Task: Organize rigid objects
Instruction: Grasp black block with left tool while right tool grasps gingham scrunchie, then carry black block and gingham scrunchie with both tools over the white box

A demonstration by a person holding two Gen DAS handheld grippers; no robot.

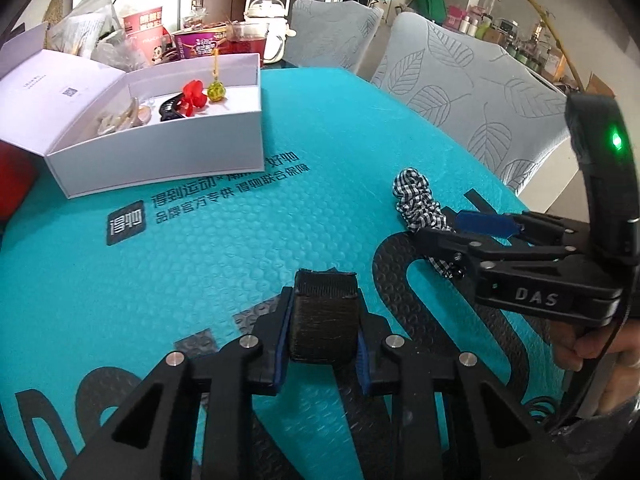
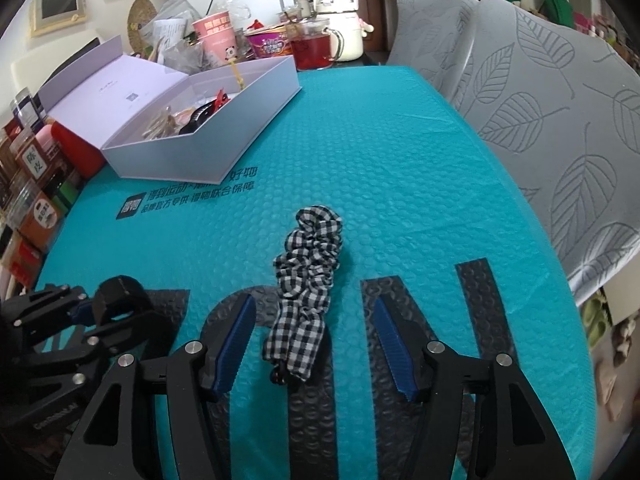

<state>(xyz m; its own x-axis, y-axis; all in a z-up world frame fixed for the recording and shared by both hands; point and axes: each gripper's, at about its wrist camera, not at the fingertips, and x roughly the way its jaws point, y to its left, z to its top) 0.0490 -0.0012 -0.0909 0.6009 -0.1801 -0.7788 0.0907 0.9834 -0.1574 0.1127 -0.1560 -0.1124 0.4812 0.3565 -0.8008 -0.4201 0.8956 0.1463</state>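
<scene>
Your box (image 1: 160, 160) holds several clips; left gripper (image 1: 323, 344) clamps the band (image 1: 324, 320), right gripper (image 2: 316, 344) gapes around the scrunchie (image 2: 308, 272).

both tools are matte black plastic, built from angular linkage arms with triangular cut-outs and round silver screw heads at the pivots. the left claw (image 1: 323, 340) has ribbed blue pads (image 1: 282, 336) lining its fingers; the right claw (image 2: 316, 340) carries the same blue ribbed pads (image 2: 236, 340). seen from the left wrist, the right tool's body reads "das" in pale letters, and a black upright housing above it shows a glowing green light (image 1: 617, 142) with a thin black cable alongside.
</scene>
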